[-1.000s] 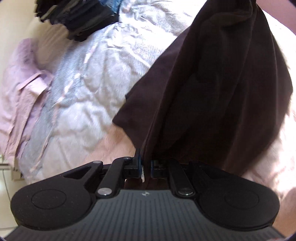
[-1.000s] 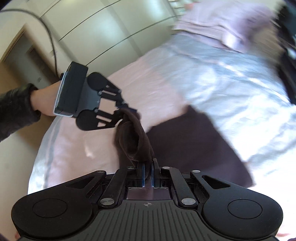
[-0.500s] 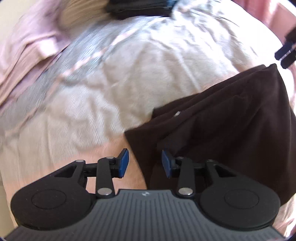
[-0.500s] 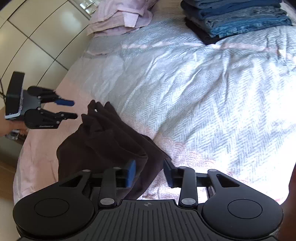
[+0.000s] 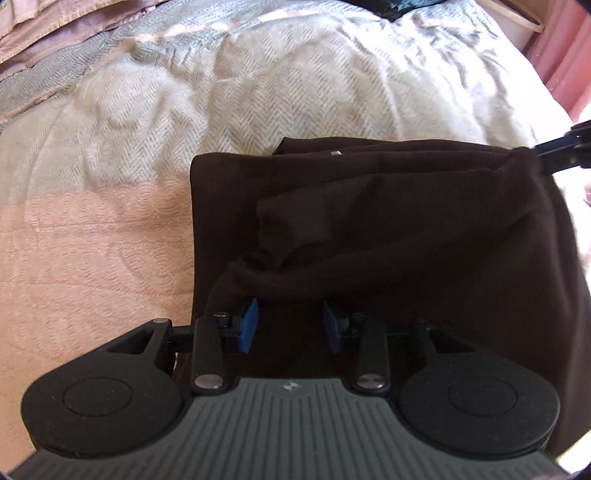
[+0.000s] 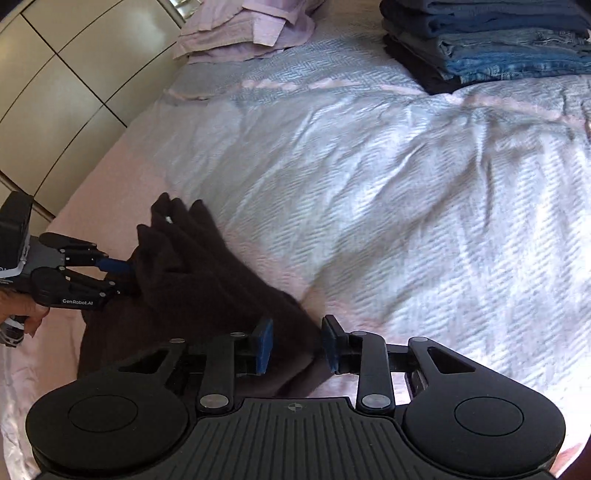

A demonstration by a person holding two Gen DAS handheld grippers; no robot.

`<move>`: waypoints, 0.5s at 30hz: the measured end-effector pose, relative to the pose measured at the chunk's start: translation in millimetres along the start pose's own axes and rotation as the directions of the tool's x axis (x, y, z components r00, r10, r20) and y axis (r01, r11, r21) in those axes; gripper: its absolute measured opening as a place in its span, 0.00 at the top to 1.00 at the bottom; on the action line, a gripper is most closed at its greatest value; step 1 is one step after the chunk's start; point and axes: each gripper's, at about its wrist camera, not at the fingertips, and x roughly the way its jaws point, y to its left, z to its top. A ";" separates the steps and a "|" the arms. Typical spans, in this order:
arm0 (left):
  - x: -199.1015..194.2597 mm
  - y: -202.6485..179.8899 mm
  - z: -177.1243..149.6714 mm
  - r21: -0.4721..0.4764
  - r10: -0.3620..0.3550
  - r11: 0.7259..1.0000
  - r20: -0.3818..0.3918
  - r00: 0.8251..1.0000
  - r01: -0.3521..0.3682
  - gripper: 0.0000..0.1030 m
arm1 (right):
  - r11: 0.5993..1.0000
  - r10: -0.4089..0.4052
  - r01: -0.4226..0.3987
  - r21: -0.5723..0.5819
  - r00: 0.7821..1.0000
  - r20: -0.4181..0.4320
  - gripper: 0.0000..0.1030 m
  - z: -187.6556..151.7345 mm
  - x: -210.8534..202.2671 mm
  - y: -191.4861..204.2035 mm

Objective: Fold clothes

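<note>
A dark brown garment lies in loose folds on the pale bedspread. My left gripper hovers over its near edge, open, with one fold draped against the left blue pad. In the right wrist view the garment lies at lower left. My right gripper straddles its right corner. Its jaws are closing, and cloth lies between the pads without being pinched. The left gripper shows there too, its fingertips at the garment's left side. The right gripper's fingers peek in at the far right of the left wrist view.
A stack of folded jeans and dark clothes sits at the back right of the bed. A pink shirt lies rumpled at the back left. Cupboard doors stand beside the bed. A person's hand holds the left gripper.
Both grippers were shut on the hanging garment; they have since let it go and sunk toward the bed. The garment now lies on the bedspread. The right jaws have narrowed slightly.
</note>
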 end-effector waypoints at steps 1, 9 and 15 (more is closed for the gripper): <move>2.4 0.6 0.9 0.006 -0.001 1.000 -0.006 1.000 0.001 0.65 | 1.000 -0.012 0.012 0.017 1.000 -0.004 0.69 0.8 -3.5 -8.8; -45.6 6.7 -13.9 0.002 0.050 0.999 0.028 0.998 -0.050 0.66 | 0.978 0.194 -0.192 0.078 0.981 -0.016 0.67 -3.5 -40.5 -2.3; -46.1 -7.6 -36.6 -0.010 0.010 1.000 0.009 1.000 -0.010 0.67 | 0.953 0.232 -0.219 0.208 0.972 -0.039 0.64 -26.7 -4.1 -6.9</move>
